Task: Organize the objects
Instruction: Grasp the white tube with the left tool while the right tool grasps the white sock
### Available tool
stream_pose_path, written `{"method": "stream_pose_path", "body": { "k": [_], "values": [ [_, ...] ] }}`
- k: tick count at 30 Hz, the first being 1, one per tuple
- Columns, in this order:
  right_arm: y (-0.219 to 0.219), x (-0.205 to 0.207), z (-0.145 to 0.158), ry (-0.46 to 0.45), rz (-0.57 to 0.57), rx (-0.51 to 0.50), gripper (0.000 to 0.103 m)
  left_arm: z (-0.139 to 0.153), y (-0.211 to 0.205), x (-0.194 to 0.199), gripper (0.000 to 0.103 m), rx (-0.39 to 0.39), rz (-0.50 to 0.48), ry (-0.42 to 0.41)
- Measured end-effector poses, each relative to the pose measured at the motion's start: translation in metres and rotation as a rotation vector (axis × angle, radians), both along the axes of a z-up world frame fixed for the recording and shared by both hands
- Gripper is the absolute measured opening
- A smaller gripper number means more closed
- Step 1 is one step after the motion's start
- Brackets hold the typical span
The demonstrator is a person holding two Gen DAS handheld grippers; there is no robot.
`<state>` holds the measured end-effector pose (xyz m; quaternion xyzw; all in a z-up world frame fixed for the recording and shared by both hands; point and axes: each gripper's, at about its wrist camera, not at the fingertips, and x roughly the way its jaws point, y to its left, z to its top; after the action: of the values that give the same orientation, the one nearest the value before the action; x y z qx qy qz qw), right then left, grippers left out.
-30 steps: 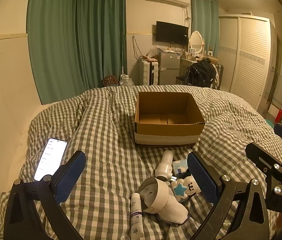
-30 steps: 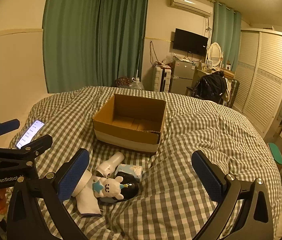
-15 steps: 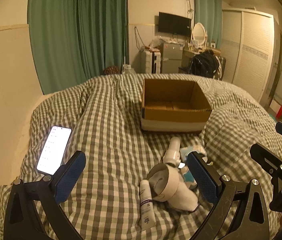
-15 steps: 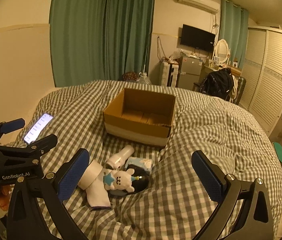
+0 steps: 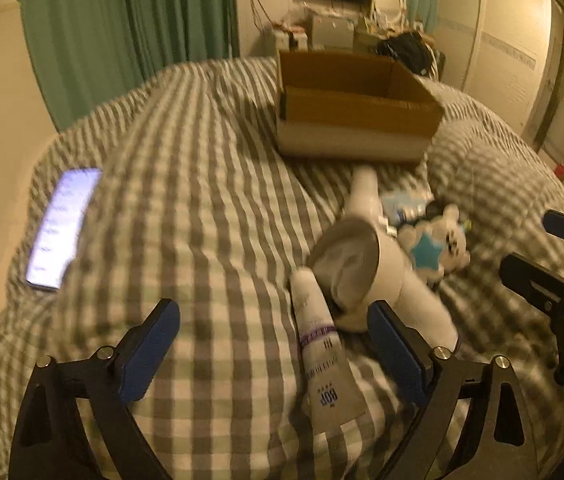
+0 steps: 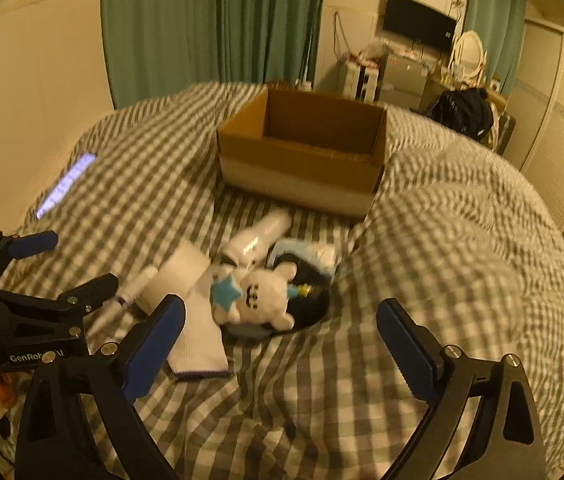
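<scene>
Left wrist view is looking across a bed (image 5: 202,208) under a grey-and-white checked duvet, with green curtains (image 5: 130,28) hanging at the far wall. A lit phone (image 5: 62,224) is lying near the bed's left edge, with bare duvet stretching between it and the objects. An open cardboard box (image 5: 354,116) is sitting far centre, its inside showing nothing. The left tool (image 5: 274,348) is hovering released, its fingers straddling a white tube (image 5: 322,356). Just right, a rolled white sock (image 5: 366,276), a white bottle (image 5: 362,196) and a plush toy (image 5: 438,248) are clustering together. The right tool (image 6: 280,344) is hanging released near the toy.
</scene>
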<state>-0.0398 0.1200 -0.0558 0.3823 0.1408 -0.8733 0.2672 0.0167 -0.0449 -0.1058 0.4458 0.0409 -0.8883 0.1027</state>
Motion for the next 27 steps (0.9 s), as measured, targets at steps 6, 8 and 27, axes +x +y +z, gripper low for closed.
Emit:
{"method": "stream_pose_path", "body": {
  "k": [6, 8, 27],
  "values": [
    [-0.007, -0.003, -0.024, -0.057, 0.039, 0.022, 0.092, -0.01, 0.015, -0.002, 0.095, -0.064, -0.054, -0.024],
    [-0.007, -0.003, -0.026, -0.068, 0.045, 0.023, 0.089, -0.011, 0.021, -0.002, 0.082, -0.081, -0.08, -0.025],
    [-0.036, -0.002, -0.05, -0.214, 0.14, 0.022, 0.066, 0.002, 0.003, 0.005, 0.016, 0.01, -0.073, -0.009]
  ]
}}
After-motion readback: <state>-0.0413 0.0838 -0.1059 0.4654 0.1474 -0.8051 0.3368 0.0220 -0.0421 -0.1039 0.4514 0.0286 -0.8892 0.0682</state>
